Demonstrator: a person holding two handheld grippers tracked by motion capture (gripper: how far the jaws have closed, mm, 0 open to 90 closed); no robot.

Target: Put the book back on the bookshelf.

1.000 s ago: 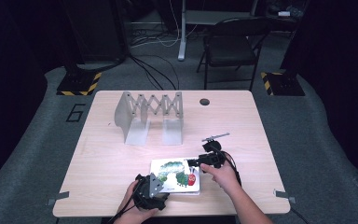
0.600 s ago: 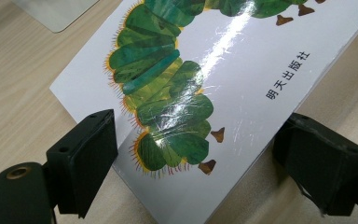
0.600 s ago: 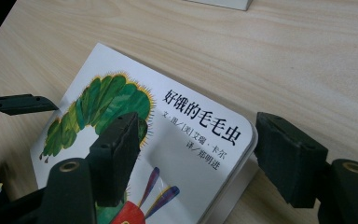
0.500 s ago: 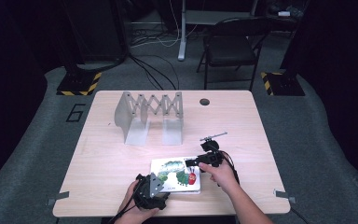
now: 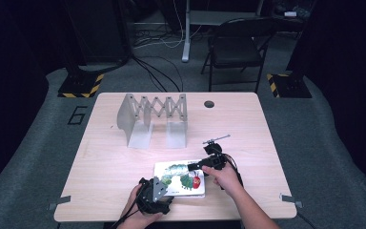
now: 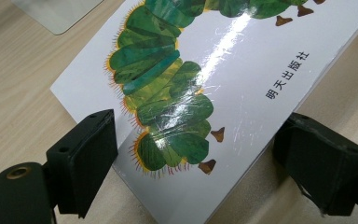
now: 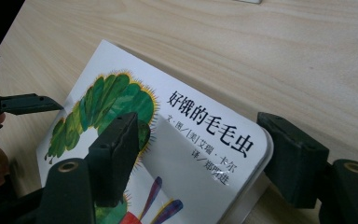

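I have the picture book lying flat on the table, cover up, at the near edge and well in front of the grey folding rack. My left gripper sits at the book's near left corner, its jaws spread wide with one on each side of that corner, the caterpillar's tail between them. Nothing is pinched there. My right gripper comes in at the book's right end, also spread wide: one jaw hangs over the cover beside the green caterpillar, the other lies past the rounded corner by the printed title. From the high view I can't quite tell whether the jaws rest on the cover or hover just above it; I think they are slightly clear.

So I judge the job barely started. Both tools are lined up on the book, but no grip is made and the book is flat and shut. Closing on an edge and lifting is all yet to do. If the book is bound for the rack, which I can only guess, that carry also remains.
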